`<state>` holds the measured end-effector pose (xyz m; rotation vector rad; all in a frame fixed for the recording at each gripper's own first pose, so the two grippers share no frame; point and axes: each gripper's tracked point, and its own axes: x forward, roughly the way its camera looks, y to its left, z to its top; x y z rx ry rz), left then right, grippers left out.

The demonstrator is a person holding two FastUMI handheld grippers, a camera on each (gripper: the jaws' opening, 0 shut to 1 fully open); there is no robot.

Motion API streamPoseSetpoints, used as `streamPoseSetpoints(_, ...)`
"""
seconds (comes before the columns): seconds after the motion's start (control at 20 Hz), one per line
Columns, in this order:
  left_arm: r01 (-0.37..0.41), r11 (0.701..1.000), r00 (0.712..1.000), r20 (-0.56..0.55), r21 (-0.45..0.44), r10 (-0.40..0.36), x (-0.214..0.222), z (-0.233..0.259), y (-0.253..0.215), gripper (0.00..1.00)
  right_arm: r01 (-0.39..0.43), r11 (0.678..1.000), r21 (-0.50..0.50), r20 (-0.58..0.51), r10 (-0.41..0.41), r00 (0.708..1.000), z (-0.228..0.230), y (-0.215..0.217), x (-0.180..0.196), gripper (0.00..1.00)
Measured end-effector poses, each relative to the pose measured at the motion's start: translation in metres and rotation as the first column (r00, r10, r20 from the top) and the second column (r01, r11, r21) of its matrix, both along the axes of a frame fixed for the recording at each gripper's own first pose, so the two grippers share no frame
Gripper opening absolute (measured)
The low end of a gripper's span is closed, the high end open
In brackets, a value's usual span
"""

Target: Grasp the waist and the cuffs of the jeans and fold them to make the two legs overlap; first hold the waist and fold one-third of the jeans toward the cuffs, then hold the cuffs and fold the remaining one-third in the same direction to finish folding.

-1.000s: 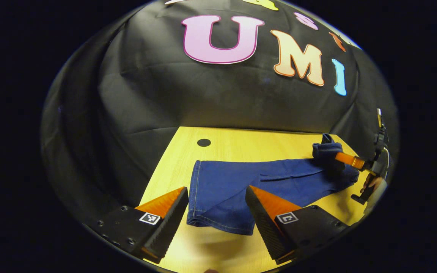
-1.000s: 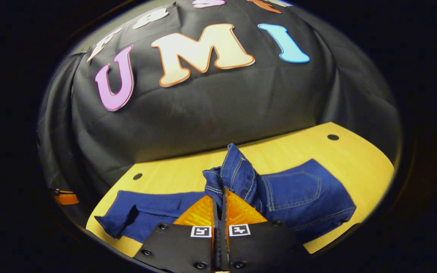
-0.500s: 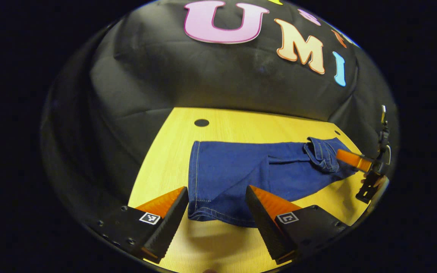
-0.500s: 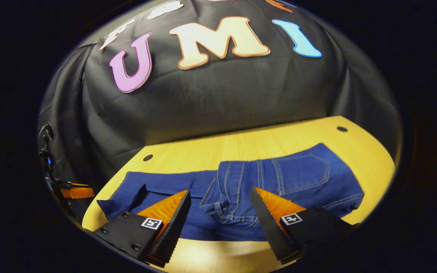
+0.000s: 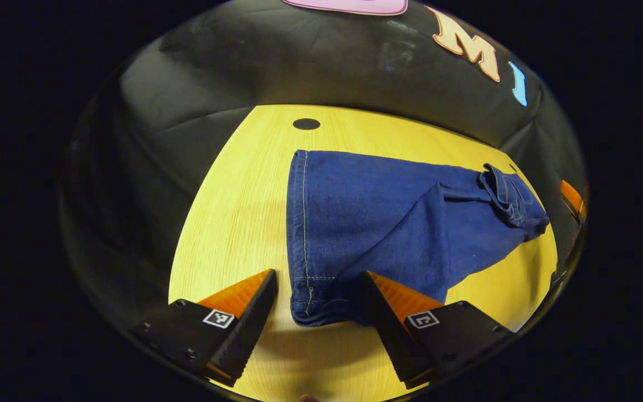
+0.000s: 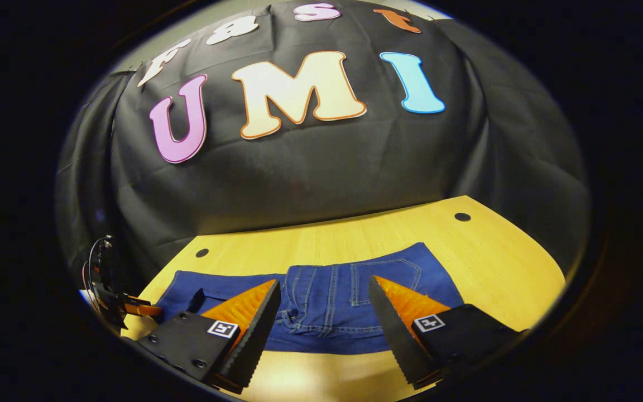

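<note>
The blue jeans point(image 5: 383, 223) lie flat on the yellow wooden table point(image 5: 232, 195). In the left gripper view their stitched cuffs point(image 5: 302, 234) face me and the near cuff corner sits between my fingers. My left gripper point(image 5: 318, 315) is open, its fingers not pressing the cloth. The waist point(image 5: 508, 190) lies folded over the legs at the far end. In the right gripper view the folded waist part with a back pocket point(image 6: 388, 273) rests just past my right gripper point(image 6: 324, 329), which is open and holds nothing. The left gripper point(image 6: 126, 307) shows far left there.
Round dark holes mark the tabletop point(image 5: 306, 124) point(image 6: 462, 216) point(image 6: 202, 252). Black cloth walls the table's far side. Bare wood point(image 6: 494, 262) lies to the right of the jeans, and more to the left of the cuffs. The right gripper point(image 5: 570, 195) peeks in at the far right edge.
My right gripper opened, dropped the waist onto the legs and drew back. My left gripper moved in over the cuffs, staying open.
</note>
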<state>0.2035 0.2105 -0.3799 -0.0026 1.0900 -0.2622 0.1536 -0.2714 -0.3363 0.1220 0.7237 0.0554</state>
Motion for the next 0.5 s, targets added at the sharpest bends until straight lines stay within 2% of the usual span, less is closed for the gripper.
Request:
streamPoseSetpoints(0.15, 0.049, 0.999, 0.999, -0.018, 0.003, -0.049, -0.002, -0.003, -0.003, 0.93, 0.007, 1.000, -0.004, -0.015, -0.007, 1.000, -0.003, -0.002, -0.006, 0.98)
streamPoseSetpoints(0.25, 0.081, 0.997, 0.997, -0.020, -0.015, -0.081, -0.002, -0.003, -0.017, 0.74, -0.001, 1.000, -0.010, -0.021, 0.001, 1.000, -0.006, -0.001, -0.011, 0.98)
streamPoseSetpoints(0.3, 0.089, 0.995, 0.996, -0.019, -0.049, -0.090, -0.004, -0.001, -0.027, 0.55, -0.007, 1.000, -0.010, -0.025, 0.006, 1.000, -0.007, -0.001, -0.011, 0.98)
streamPoseSetpoints(0.4, 0.060, 0.996, 0.998, -0.027, -0.061, -0.062, -0.003, 0.000, -0.030, 0.18, -0.015, 1.000, -0.008, -0.029, 0.014, 0.999, -0.008, -0.002, -0.010, 0.98)
streamPoseSetpoints(0.45, 0.051, 0.997, 0.998, -0.025, -0.065, -0.053, -0.001, -0.001, -0.028, 0.15, -0.014, 1.000, -0.006, -0.026, 0.014, 1.000, -0.008, -0.004, -0.007, 0.98)
streamPoseSetpoints(0.5, 0.030, 0.997, 0.999, -0.032, -0.071, -0.032, -0.001, 0.001, -0.028, 0.07, -0.013, 1.000, 0.000, -0.023, 0.013, 1.000, -0.007, -0.006, -0.006, 0.98)
